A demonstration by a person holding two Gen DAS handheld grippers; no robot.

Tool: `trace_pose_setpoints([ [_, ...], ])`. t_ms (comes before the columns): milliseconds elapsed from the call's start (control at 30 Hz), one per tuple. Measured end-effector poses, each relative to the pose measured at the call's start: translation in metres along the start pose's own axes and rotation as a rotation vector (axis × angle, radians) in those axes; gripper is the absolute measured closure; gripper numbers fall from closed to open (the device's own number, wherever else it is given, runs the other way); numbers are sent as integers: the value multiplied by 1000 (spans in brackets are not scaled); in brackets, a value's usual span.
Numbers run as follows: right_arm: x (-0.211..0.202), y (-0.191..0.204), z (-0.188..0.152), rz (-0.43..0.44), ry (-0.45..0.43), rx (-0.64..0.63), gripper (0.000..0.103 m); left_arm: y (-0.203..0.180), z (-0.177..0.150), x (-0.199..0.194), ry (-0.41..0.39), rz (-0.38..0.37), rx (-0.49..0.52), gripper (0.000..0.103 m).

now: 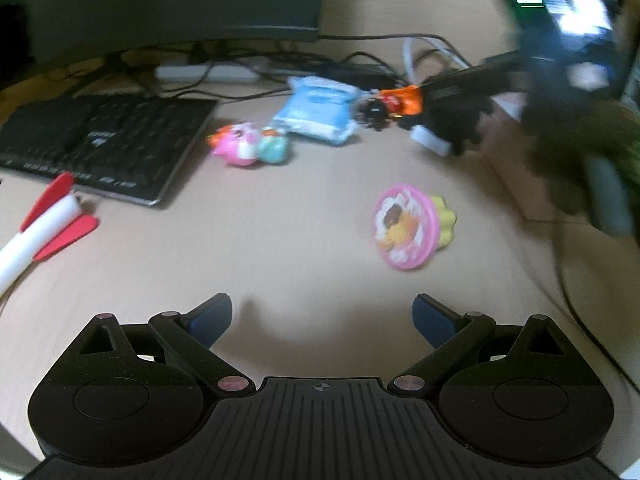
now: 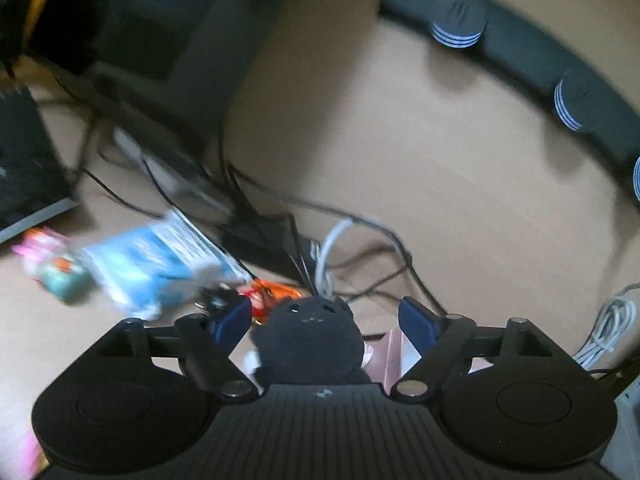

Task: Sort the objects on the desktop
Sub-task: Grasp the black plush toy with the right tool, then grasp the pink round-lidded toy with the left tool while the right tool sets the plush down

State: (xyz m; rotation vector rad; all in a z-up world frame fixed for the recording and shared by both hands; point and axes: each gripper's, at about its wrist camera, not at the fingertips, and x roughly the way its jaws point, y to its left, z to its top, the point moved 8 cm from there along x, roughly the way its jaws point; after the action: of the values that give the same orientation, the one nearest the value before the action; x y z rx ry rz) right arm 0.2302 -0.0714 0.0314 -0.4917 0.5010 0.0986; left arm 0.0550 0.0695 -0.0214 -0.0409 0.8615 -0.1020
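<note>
My left gripper (image 1: 322,320) hangs open over bare desk, with nothing between its blue pads. Ahead of it lies a pink round toy (image 1: 406,226) with a yellow piece. Farther back are a pink and teal toy pair (image 1: 248,146), a blue packet (image 1: 316,110) and an orange packet (image 1: 400,100). A black plush toy (image 2: 310,340) sits between the fingers of my right gripper (image 2: 324,316), whose jaws stand wide with a gap on each side of the plush. The plush (image 1: 448,124) also shows blurred at the far right of the left wrist view.
A black keyboard (image 1: 100,140) lies at the left, with a monitor and tangled cables (image 1: 360,60) behind. A white and red rocket toy (image 1: 40,232) is near the left edge. A pink box (image 2: 394,352) sits under the plush. A white cable coil (image 2: 604,328) lies at the right.
</note>
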Motion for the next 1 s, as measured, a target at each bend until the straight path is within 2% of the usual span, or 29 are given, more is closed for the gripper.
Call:
trace_pose_setpoints([
  [67,23,1,-5,27,89,8,23,-7,2,0,-6,-17,17,3],
  [100,28,1,-7,42,115,22,37,-10,4,0,-12,-28,22,3],
  [167,26,1,-10,77,141,45,41,-18,7,1,-32,-56,35,3],
  [300,-24,-19,-12,112,71,139,41,-46,13,14,-53,-107,109,3],
  [467,-118,-55,-36,240,-3,321,41,-79,11,29,-57,-115,209,3],
  [533,-149,-65,-54,236,-10,348,41,-89,11,34,-63,-99,231,6],
  [600,-168,-75,-76,216,2,370,41,-95,9,37,-50,-91,247,40],
  [733,-178,-87,-118,185,76,421,41,-98,7,30,-44,-60,276,42],
  [833,-181,-83,-134,203,107,446,41,-96,9,13,-63,-27,361,42],
  [933,-180,-73,-131,265,82,485,41,-89,15,-4,-70,40,484,42],
  [1000,-181,-66,-122,328,32,533,41,-85,17,-7,-52,67,522,42],
])
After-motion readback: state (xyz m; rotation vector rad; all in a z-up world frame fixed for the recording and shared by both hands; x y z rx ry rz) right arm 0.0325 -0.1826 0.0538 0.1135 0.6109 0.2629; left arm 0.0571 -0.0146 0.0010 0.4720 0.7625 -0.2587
